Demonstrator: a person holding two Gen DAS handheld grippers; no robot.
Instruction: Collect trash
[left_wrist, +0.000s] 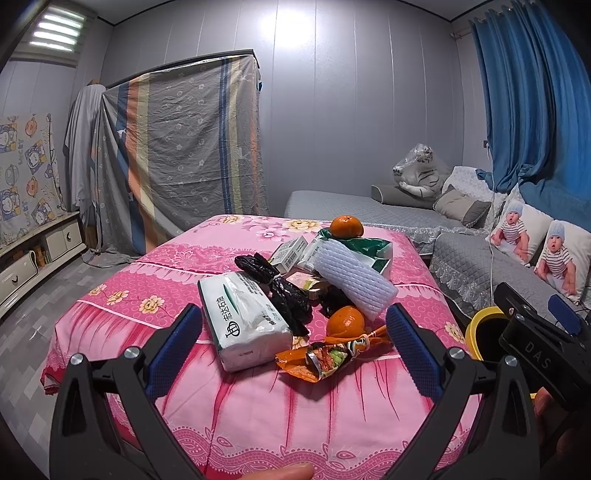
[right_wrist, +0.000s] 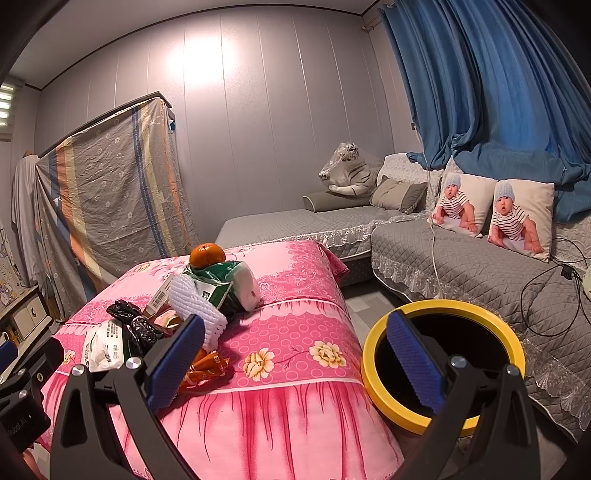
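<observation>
Trash pile (left_wrist: 314, 295) heaped at mid-table on a pink floral cloth (left_wrist: 229, 406). Nearest the front edge: orange snack wrapper (left_wrist: 321, 360), crumpled, lying flat, with a mandarin (left_wrist: 345, 320) just behind and touching it. Left of these, a white tissue pack (left_wrist: 243, 321) with green print; against its right side, a knotted black plastic bag (left_wrist: 280, 288). White foam net sleeve (left_wrist: 354, 277) lying tilted across the middle, over small cartons (left_wrist: 291, 253) and a green packet (left_wrist: 369, 251). Second mandarin (left_wrist: 346, 226) perched on top at the far end. Small items beneath the sleeve possibly further wrappers; too hidden to tell.

Left gripper (left_wrist: 295, 350) low over the near table edge, blue-padded fingers (left_wrist: 173, 350) spread wide on either side of the snack wrapper, holding nothing. Right gripper (right_wrist: 295, 358) beside the table's right corner, fingers (right_wrist: 413, 358) likewise spread and empty, right finger over the mouth of a yellow-rimmed bin (right_wrist: 369, 354) standing on the floor just beside the table.

Beyond: grey quilted sofa (right_wrist: 461, 266) with two printed cushions (right_wrist: 521, 218), plush tiger (right_wrist: 347, 173), blue curtain (right_wrist: 498, 92).
</observation>
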